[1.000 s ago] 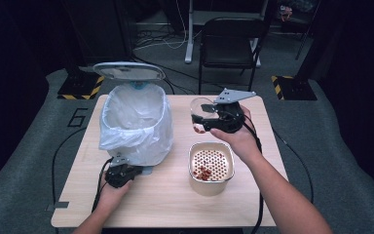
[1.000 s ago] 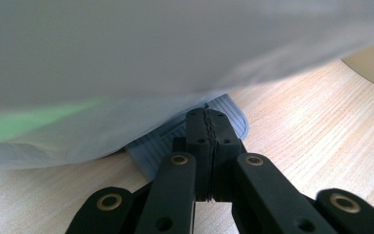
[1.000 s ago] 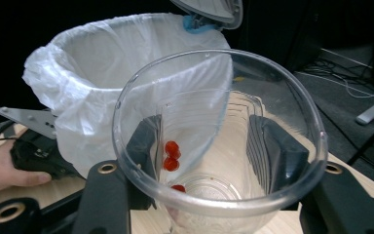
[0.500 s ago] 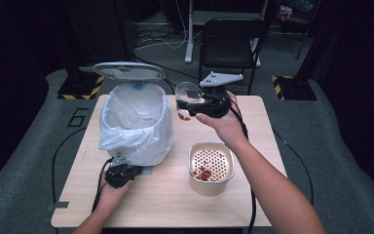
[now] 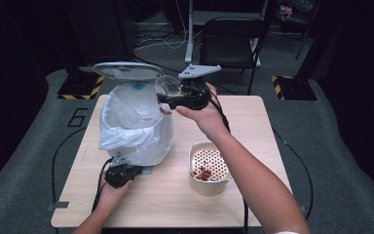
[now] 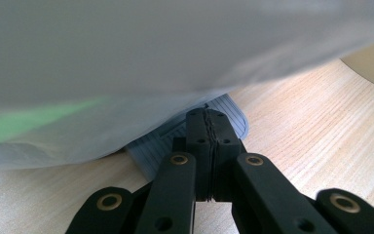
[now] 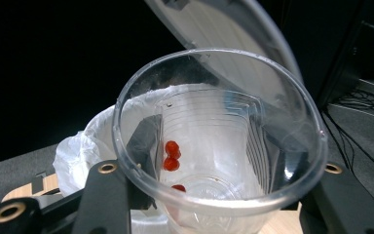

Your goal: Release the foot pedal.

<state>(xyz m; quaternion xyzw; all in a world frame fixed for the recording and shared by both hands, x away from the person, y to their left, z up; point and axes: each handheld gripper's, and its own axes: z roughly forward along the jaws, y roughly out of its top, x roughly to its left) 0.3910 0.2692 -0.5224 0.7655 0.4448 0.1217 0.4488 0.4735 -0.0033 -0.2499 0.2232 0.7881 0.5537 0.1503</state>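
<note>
High view showed my right gripper [image 5: 175,97] clamped on a clear plastic cup [image 5: 167,86], tipped so red bits [image 5: 164,111] fell into the white-bagged bin [image 5: 131,124] near the table's [image 5: 253,126] left edge. My left gripper [image 5: 121,174], jaws together, pressed the bin's grey pedal [image 6: 175,141], I think to keep the lid [image 5: 128,70] up.

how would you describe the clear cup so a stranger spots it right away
Find the white-bagged bin at the table's left. The clear plastic cup is held in the right gripper above the bin's right rim, tilted. Unlike the cream strainer bowl, it is see-through.
</note>
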